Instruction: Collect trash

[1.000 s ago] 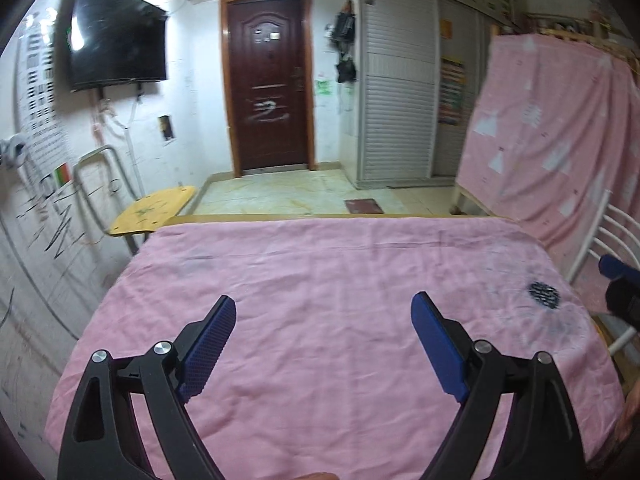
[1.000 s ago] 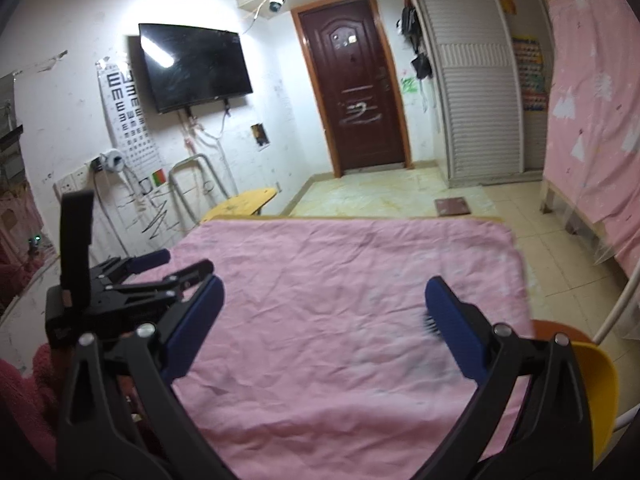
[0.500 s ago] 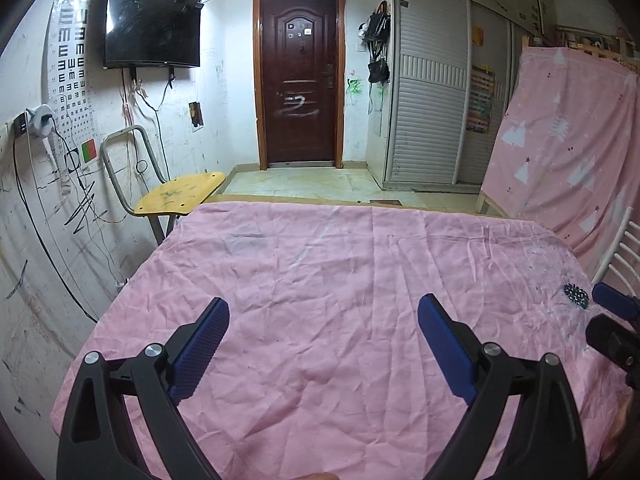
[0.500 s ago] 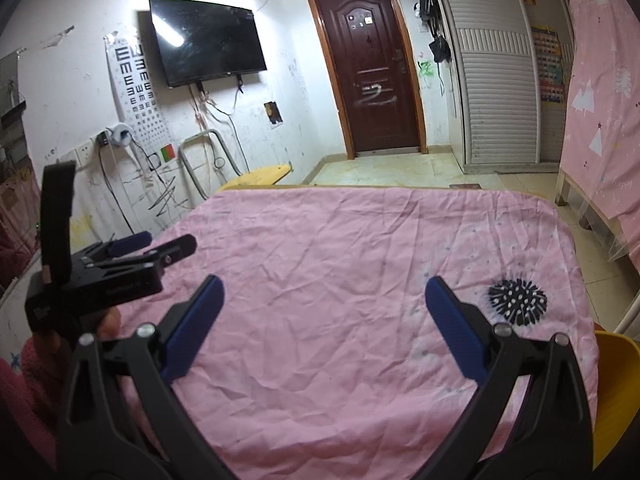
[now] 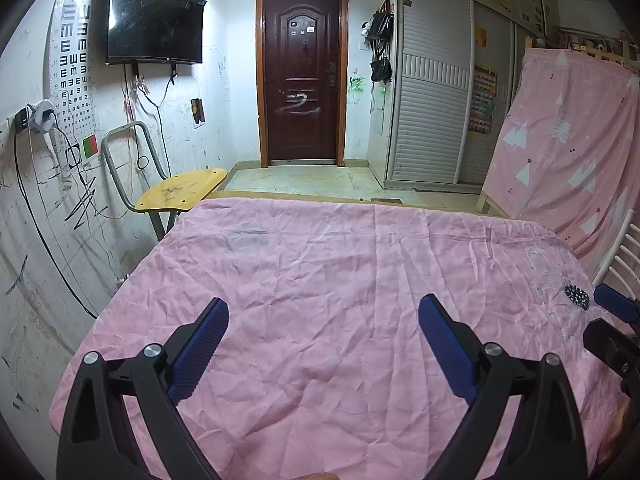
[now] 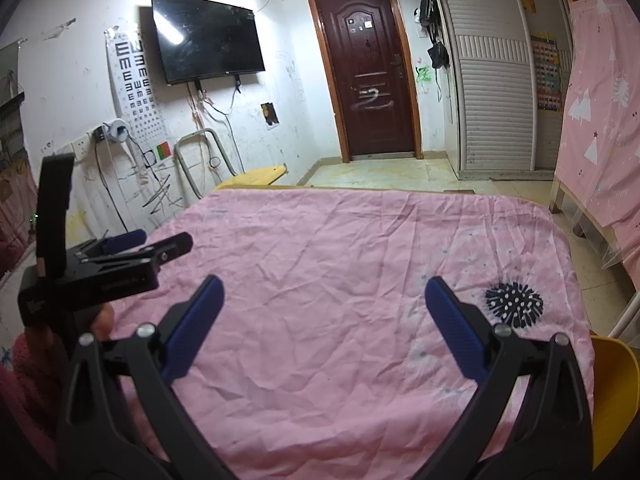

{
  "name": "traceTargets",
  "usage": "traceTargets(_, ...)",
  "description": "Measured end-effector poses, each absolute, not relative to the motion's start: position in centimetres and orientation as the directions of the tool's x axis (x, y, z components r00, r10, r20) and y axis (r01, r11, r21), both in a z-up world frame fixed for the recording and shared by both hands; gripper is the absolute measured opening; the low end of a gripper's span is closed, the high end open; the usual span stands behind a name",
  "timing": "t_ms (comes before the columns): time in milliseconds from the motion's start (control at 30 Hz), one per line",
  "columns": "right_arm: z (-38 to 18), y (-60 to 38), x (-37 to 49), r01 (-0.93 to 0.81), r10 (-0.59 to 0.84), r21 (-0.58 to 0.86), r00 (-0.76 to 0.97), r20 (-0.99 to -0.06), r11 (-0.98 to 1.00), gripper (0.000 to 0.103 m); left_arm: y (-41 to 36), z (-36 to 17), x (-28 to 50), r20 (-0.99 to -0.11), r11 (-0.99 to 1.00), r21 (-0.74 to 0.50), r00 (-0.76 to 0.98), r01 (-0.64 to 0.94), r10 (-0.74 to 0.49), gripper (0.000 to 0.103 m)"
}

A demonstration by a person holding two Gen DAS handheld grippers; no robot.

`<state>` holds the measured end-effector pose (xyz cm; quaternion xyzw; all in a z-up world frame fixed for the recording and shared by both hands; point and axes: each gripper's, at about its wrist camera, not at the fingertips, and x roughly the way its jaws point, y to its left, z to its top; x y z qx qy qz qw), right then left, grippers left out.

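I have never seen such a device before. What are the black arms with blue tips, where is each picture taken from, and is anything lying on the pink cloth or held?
No robot is here. A person holds a hand tool in each hand, and each tool has two black fingers with blue pads. A camera sits on each tool and looks forward along its fingers.

One picture comes from the left gripper, the other from the right gripper. In the right view, the left tool appears at the left edge, with the person's hand around it.

Both grippers are open, and nothing is between their pads.

Below them is a table under a wrinkled pink cloth. The black spiky spot looks printed on the cloth, not a loose thing. I see no trash on it.
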<state>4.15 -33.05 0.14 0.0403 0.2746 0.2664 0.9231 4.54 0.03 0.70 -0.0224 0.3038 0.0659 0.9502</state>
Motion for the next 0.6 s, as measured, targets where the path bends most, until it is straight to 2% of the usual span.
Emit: traceTargets(600, 0.18, -33.02, 4.12, -0.471, 0.514, 0.218, 0.707, -0.486, 0.855, 0.097, 0.05, 0.64, 4.57, -0.583, 0.990, -0.003, 0.804, -0.140, 0.112, 0.089)
